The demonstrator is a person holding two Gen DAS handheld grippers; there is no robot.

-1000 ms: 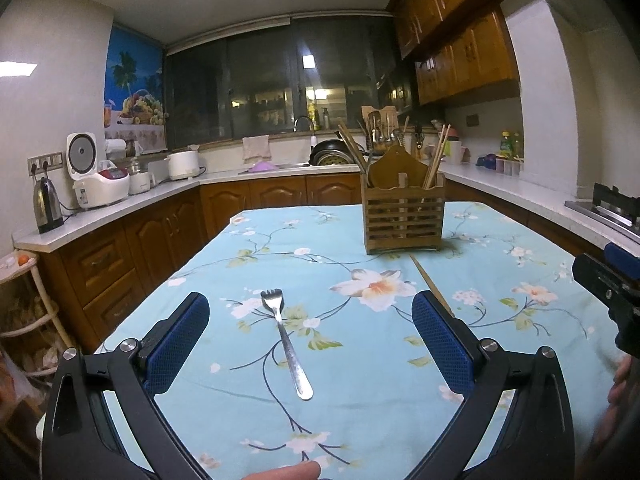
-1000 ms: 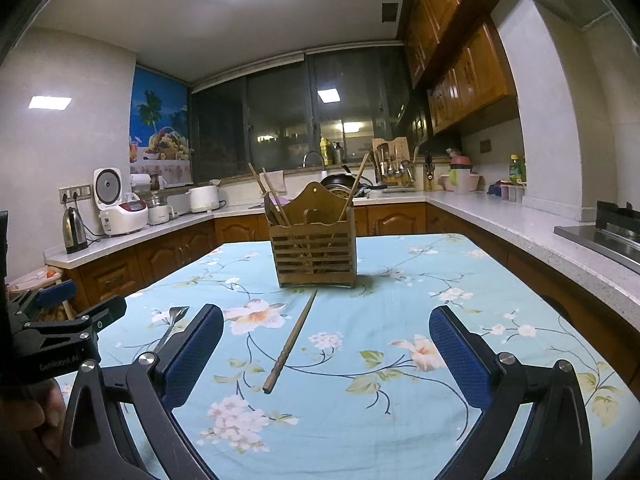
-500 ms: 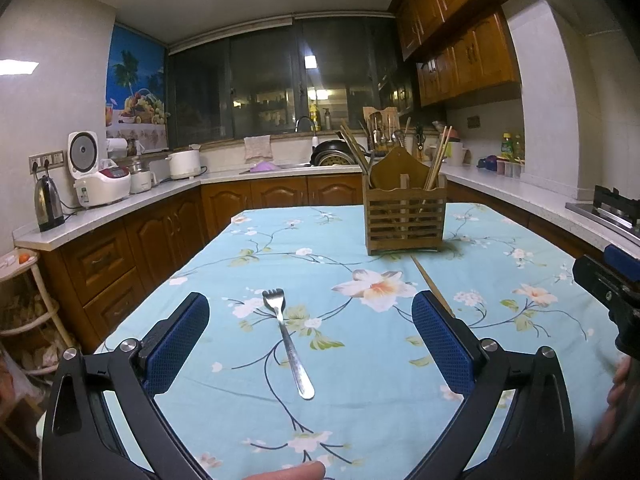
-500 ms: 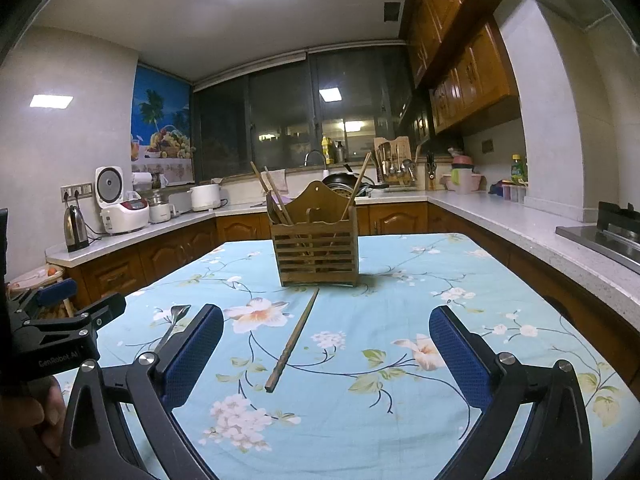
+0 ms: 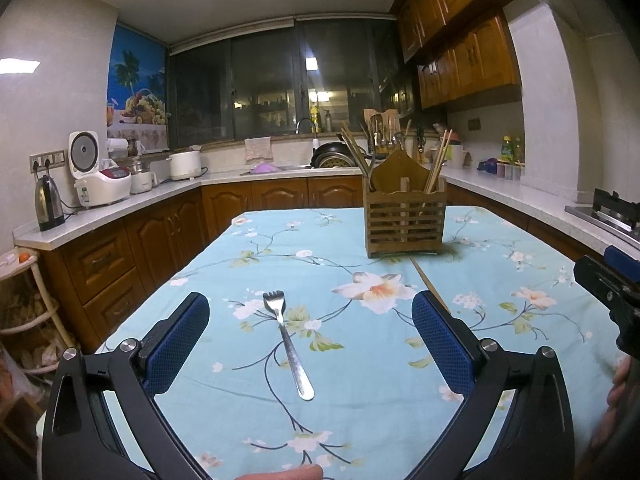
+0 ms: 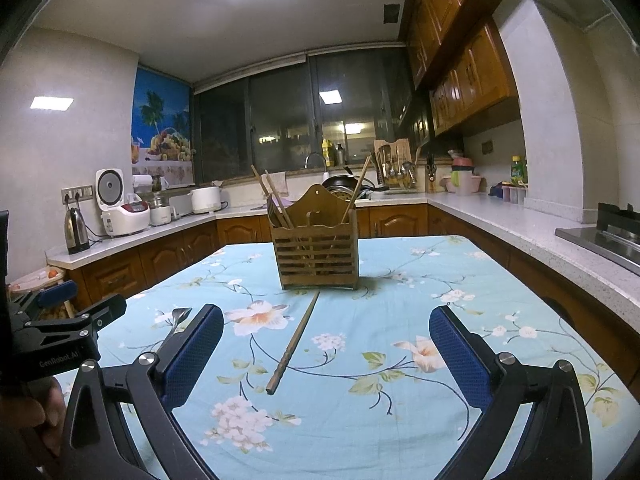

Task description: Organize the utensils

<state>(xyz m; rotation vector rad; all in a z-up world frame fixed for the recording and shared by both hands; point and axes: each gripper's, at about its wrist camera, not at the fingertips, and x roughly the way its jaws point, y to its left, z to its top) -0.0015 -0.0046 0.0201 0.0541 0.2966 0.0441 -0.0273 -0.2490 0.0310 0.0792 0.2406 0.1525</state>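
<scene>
chopstick (image 5: 419,273) partly hidden behind left claw (image 5: 310,330).

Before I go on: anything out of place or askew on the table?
Yes. A fork and a single wooden chopstick lie loose on the floral tablecloth, in front of the wooden utensil holder, which already holds upright chopsticks. Nothing looks spilled or damaged.

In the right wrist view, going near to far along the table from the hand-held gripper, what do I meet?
right hand-held gripper → chopstick lying on the tablecloth → wooden utensil holder → counter with sink behind.
</scene>
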